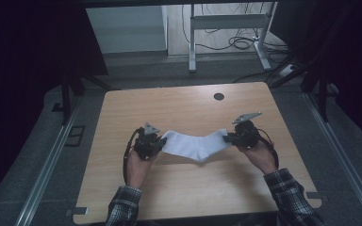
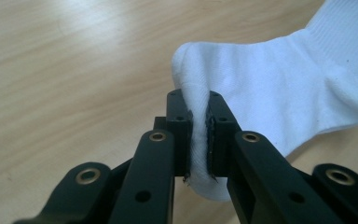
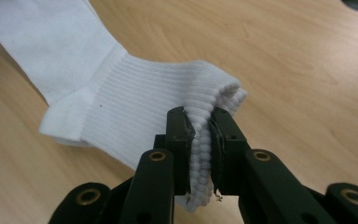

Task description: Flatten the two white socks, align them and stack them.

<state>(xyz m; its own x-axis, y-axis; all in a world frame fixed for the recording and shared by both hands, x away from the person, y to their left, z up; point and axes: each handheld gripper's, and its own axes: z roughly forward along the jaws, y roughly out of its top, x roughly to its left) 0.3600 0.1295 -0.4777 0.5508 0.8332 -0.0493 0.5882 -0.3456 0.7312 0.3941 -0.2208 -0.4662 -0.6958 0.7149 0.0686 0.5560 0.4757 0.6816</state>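
Tabletop (image 1: 179,106): wooden, carries your work.
Sock (image 1: 195,143): white, stretched between your two claws, sagging mid-span above the tabletop.
Left claw (image 1: 159,140): you've clamped it on the toe end.
Right claw (image 1: 228,137): you've pinched the ribbed cuff.

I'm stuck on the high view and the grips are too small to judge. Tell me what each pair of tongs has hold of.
Observer: The left tongs are shut on the smooth toe end of the white sock.
Operator: Now the right.
Observer: The right tongs pinch the ribbed cuff, bunched in folds between the pads.
Operator: Report anything by that cuff.
Observer: The heel shows as a seamed pocket, hanging above the wooden table.
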